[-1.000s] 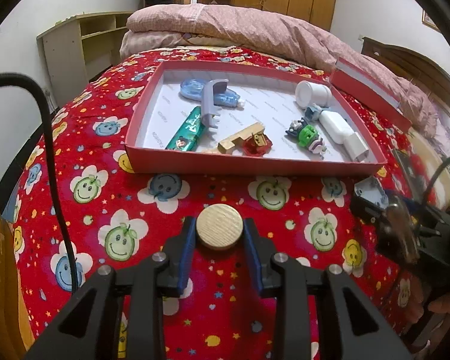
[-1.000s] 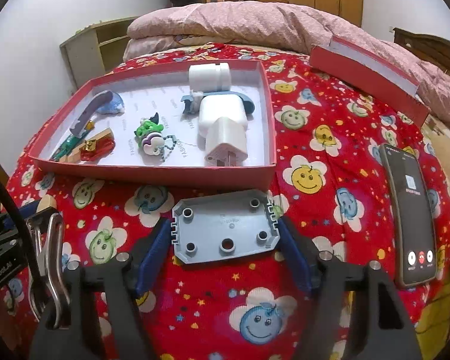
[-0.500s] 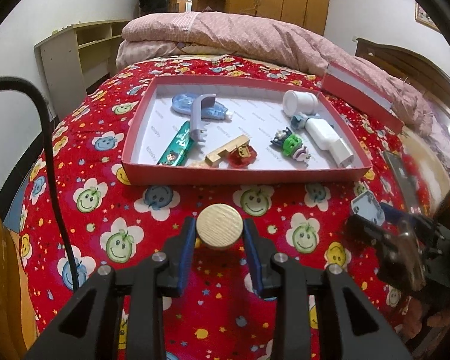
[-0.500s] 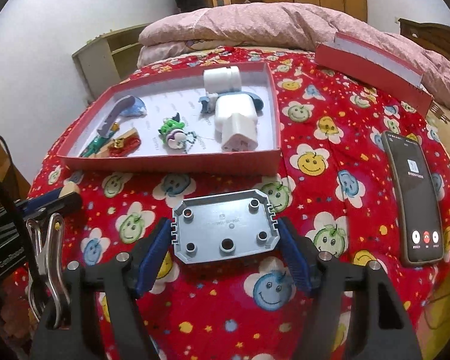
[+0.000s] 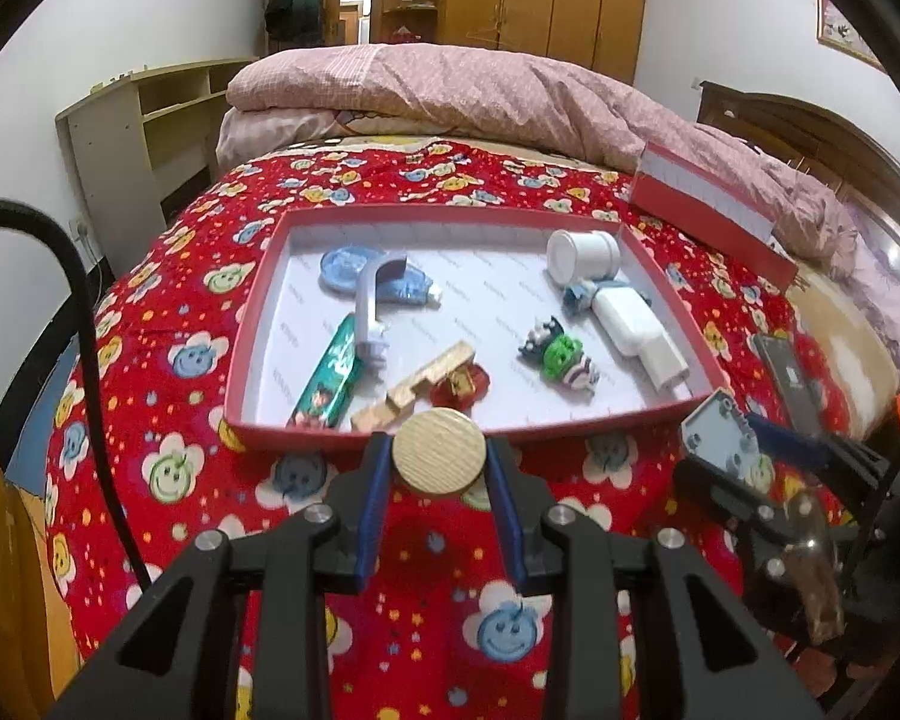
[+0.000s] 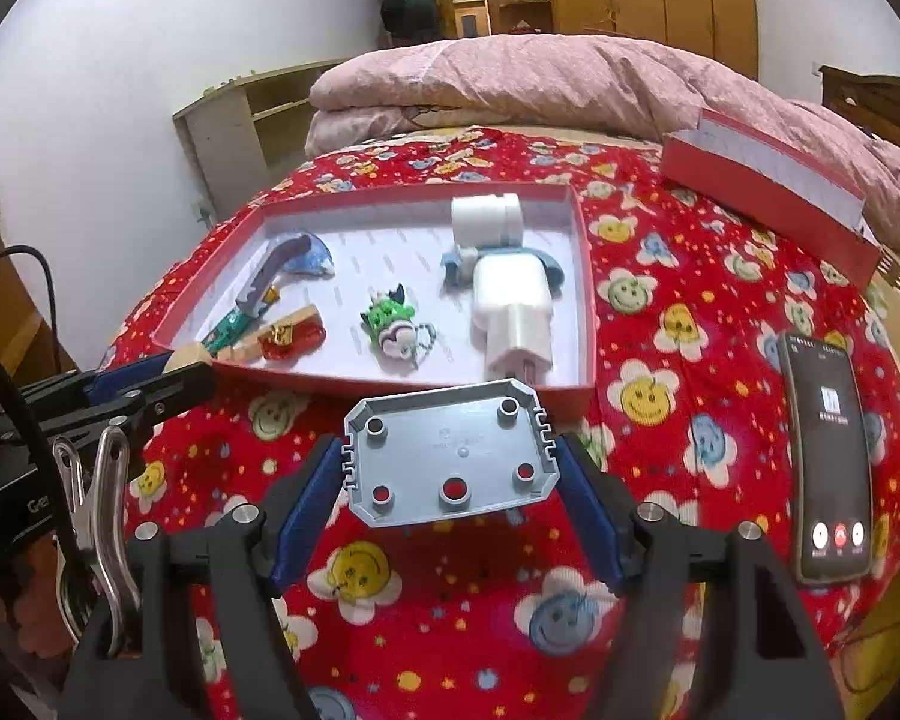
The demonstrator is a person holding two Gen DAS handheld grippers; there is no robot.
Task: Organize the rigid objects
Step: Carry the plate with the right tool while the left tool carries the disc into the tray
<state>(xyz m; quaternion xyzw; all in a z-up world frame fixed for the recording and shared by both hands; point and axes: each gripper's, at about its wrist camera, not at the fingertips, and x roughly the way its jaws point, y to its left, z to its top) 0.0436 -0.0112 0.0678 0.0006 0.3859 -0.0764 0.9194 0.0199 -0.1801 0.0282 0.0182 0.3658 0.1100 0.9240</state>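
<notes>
My left gripper (image 5: 439, 461) is shut on a round wooden disc (image 5: 439, 450), held in the air just before the near wall of the red tray (image 5: 258, 324). My right gripper (image 6: 450, 462) is shut on a grey plastic plate with holes (image 6: 450, 450), also held before the tray's near wall (image 6: 390, 381). The tray holds a white charger (image 6: 513, 306), a white cylinder (image 6: 486, 219), a green toy (image 6: 393, 324), a wooden block (image 5: 414, 387), a red trinket (image 5: 462, 387), a green tube (image 5: 330, 381) and a grey handle (image 5: 369, 306). The grey plate also shows in the left wrist view (image 5: 717, 435).
The tray lies on a red flowered bedspread (image 6: 660, 324). A black phone (image 6: 828, 450) lies to the right of the tray. The red tray lid (image 6: 768, 186) leans at the back right by a pink quilt (image 6: 540, 84). A shelf unit (image 5: 150, 126) stands at the left.
Both grippers have risen and drawn back from the tray with their objects still held. The tray now looks smaller and farther away in both views.
</notes>
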